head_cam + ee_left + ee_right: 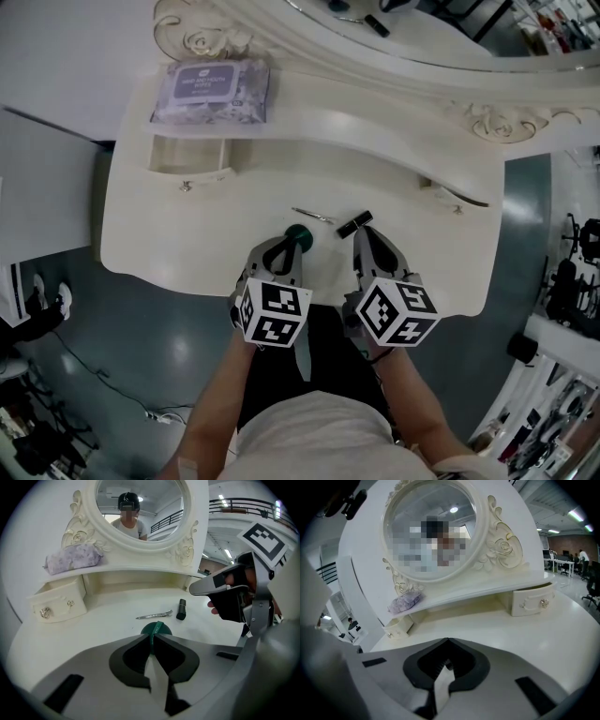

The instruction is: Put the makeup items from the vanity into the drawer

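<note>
Green round item pinched near the bench's front edge

The green round item (298,234) sat on the bench (178,239), clenched in the left tool (289,246). A silver hair clip (312,215) and black tube (354,223) lay just beyond. The right tool (364,236), closed empty, stood beside the tube. A wipes pack (212,92), label unreadable, lay on the rear shelf (375,131).

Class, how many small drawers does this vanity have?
2: the left drawer, pulled open at the vanity's back left; the right drawer, ajar at its back right. Others may be hidden.
</note>
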`<state>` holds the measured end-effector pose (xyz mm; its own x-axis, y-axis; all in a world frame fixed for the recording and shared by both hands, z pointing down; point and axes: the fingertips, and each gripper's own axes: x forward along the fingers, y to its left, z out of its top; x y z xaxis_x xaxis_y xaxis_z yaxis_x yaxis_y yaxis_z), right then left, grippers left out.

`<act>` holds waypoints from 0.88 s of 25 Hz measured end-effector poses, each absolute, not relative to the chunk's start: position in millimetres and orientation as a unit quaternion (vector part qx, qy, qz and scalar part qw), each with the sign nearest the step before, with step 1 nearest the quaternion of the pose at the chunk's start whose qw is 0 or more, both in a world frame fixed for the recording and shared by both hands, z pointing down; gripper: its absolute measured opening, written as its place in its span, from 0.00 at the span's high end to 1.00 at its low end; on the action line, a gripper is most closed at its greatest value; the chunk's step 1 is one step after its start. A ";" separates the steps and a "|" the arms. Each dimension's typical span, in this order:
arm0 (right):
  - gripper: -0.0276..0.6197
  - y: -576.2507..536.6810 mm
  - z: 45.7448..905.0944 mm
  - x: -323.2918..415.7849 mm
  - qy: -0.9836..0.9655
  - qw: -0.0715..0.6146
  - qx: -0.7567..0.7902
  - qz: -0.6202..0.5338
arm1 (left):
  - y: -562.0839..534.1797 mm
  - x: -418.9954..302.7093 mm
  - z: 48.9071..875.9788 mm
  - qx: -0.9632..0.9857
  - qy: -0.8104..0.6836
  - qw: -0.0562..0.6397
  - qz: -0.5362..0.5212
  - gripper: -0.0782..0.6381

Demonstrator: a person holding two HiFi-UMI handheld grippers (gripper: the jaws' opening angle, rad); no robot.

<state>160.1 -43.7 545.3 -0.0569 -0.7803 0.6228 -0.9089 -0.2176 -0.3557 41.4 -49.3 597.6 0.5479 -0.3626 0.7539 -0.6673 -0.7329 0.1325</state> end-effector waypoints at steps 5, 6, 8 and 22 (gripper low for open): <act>0.93 -47.1 541.0 158.6 -0.623 0.083 0.681 0.377 | -49.0 42.9 597.2 0.855 -0.299 0.221 0.362 0.87; 0.93 -47.6 540.0 158.6 -0.623 0.083 0.681 0.377 | -49.3 42.8 596.3 0.855 -0.299 0.225 0.359 0.87; 0.93 -48.6 538.0 158.3 -0.624 0.083 0.681 0.375 | -50.9 42.0 593.3 0.857 -0.301 0.232 0.349 0.88; 0.93 -67.0 503.6 133.7 -0.657 0.080 0.664 0.349 | -82.8 9.9 552.1 0.852 -0.361 0.231 0.301 0.88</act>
<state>133.7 -67.0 503.6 -0.1061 -0.8164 0.5677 -0.9275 -0.1245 -0.3525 9.9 -82.8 552.1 0.5591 -0.4756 0.6791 -0.7533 -0.6335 0.1766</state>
